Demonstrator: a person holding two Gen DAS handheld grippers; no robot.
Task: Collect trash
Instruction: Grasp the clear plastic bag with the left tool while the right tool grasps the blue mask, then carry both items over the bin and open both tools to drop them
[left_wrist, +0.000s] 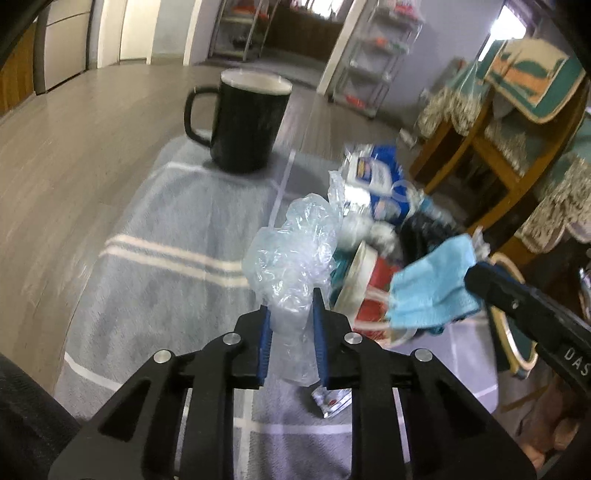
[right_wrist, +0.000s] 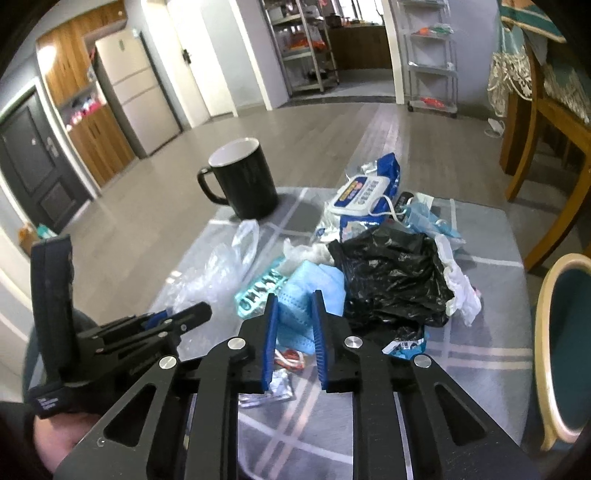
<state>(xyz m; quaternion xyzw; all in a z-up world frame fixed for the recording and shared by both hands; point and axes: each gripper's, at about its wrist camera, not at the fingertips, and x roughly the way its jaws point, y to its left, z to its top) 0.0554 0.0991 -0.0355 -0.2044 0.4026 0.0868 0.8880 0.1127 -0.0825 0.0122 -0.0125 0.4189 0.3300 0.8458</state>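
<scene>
My left gripper (left_wrist: 291, 299) is shut on a crumpled clear plastic bag (left_wrist: 291, 254) and holds it above the grey checked tablecloth (left_wrist: 166, 258). My right gripper (right_wrist: 294, 299) is shut on a blue face mask (right_wrist: 314, 284); the mask also shows in the left wrist view (left_wrist: 428, 284), lifted over the trash pile. The pile on the cloth holds a black plastic bag (right_wrist: 391, 277), a blue wet-wipes pack (right_wrist: 365, 195), a teal wrapper (right_wrist: 258, 291), white tissue (right_wrist: 461, 291) and another blue mask (right_wrist: 428, 218). A small foil wrapper (right_wrist: 275, 387) lies under my right gripper.
A black mug (right_wrist: 243, 177) with a white inside stands on the far left part of the cloth. A teal-cushioned chair (right_wrist: 565, 347) is at the right edge. Wooden chairs (right_wrist: 535, 136) with lace covers stand beyond the table on the right.
</scene>
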